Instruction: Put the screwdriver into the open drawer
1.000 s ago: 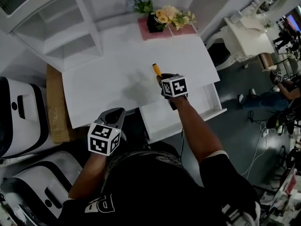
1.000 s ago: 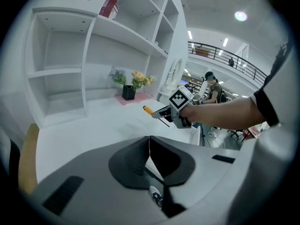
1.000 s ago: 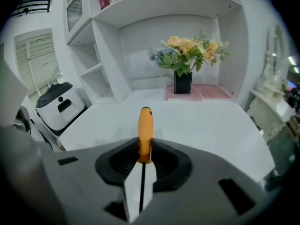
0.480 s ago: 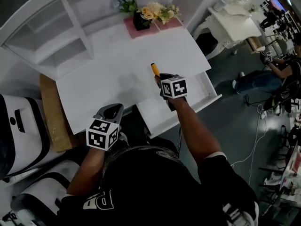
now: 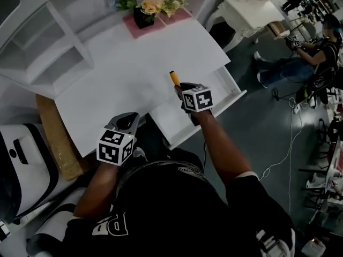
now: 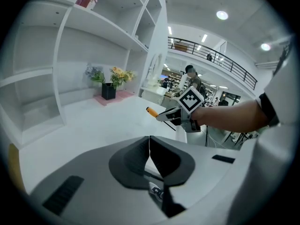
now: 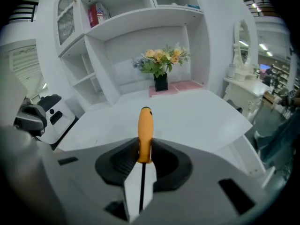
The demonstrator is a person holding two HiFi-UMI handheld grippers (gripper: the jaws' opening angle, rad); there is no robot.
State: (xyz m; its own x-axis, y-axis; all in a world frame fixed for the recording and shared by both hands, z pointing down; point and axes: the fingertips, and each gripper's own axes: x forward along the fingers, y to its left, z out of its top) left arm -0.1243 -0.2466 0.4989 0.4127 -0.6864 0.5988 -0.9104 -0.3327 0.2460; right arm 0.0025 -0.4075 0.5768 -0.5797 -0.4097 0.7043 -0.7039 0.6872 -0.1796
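My right gripper (image 5: 180, 88) is shut on the screwdriver (image 5: 174, 78), whose orange handle (image 7: 145, 132) sticks out past the jaws while its dark shaft runs back between them. It hangs above the desk's front edge, beside the open white drawer (image 5: 177, 123). In the left gripper view that gripper (image 6: 165, 117) and the orange handle (image 6: 152, 111) show ahead, over the desk. My left gripper (image 5: 125, 122) is shut with nothing in it, its jaws (image 6: 149, 156) meeting in a thin line, and sits low at the desk's near left edge.
A white desk (image 5: 123, 84) carries a black vase of flowers (image 5: 144, 16) on a pink mat at the back. White shelving (image 5: 37, 47) rises at the left. A brown board (image 5: 56, 138) and white-and-black machines (image 5: 16, 165) stand left of the desk. A seated person (image 5: 300, 63) is far right.
My right gripper has shifted with the screwdriver along the desk's front edge toward the drawer, and both grippers have rolled a little. The left gripper stays low and near the desk edge.
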